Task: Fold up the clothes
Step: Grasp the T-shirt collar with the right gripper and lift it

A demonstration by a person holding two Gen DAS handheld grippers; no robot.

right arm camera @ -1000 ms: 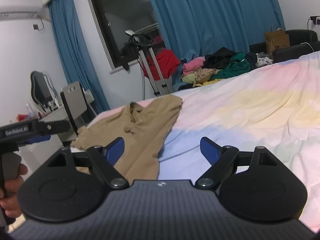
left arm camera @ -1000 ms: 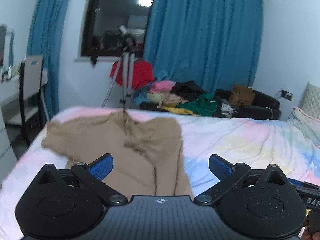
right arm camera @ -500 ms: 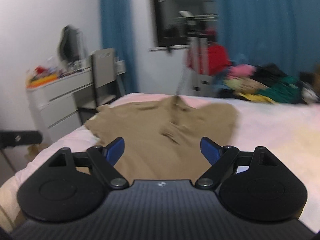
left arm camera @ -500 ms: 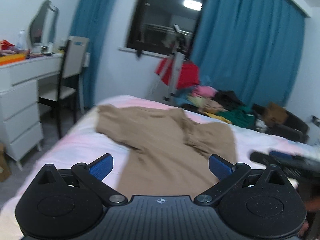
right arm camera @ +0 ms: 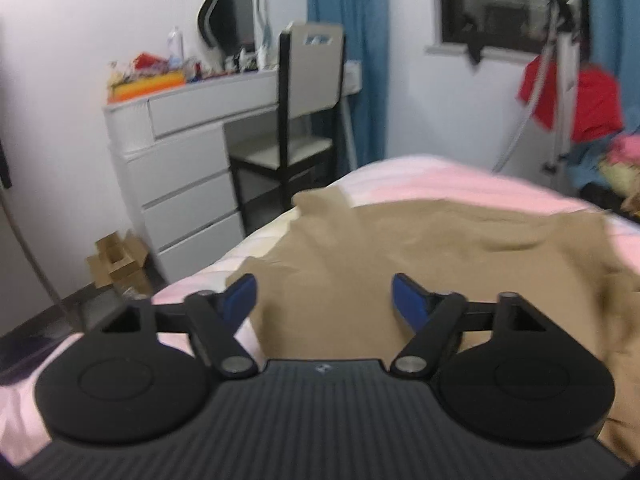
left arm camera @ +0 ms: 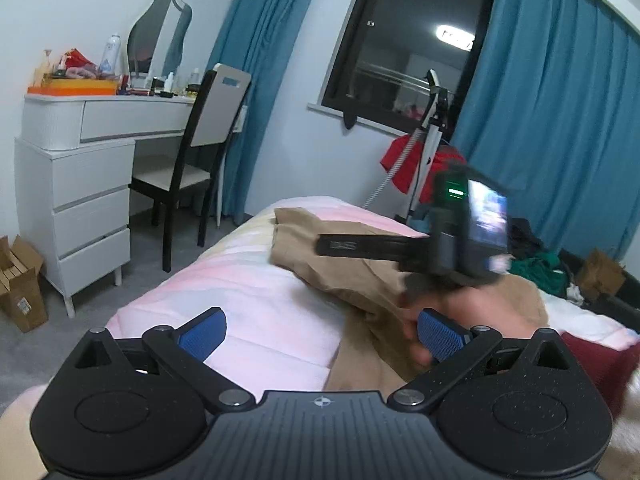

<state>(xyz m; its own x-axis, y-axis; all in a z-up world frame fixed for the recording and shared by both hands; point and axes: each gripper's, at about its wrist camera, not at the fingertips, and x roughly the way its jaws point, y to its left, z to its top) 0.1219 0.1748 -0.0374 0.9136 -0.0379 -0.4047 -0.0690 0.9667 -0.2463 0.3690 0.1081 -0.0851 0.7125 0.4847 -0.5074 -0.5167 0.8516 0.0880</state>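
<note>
The left gripper [left arm camera: 322, 334] is wide open, with nothing between its blue pads [left arm camera: 202, 338]. It hangs over the pink bed [left arm camera: 248, 292]. The right gripper [right arm camera: 324, 300] is wide open too and holds nothing. It hangs right over the tan shirt [right arm camera: 420, 256], which lies spread out and wrinkled on the bed.

Only the left view shows the right hand [left arm camera: 472, 312] holding its tool, with a lit screen [left arm camera: 486, 216] on top. It is blurry. There is writing on the tool's bar, but it is too small to read. Only the right view shows most of the shirt.

Farther back are a white dresser [left arm camera: 76, 184], a chair [left arm camera: 200, 148], a mirror [left arm camera: 156, 36], blue curtains [left arm camera: 560, 132], a dark window [left arm camera: 412, 44] and a red cloth [right arm camera: 580, 96] on a stand.
</note>
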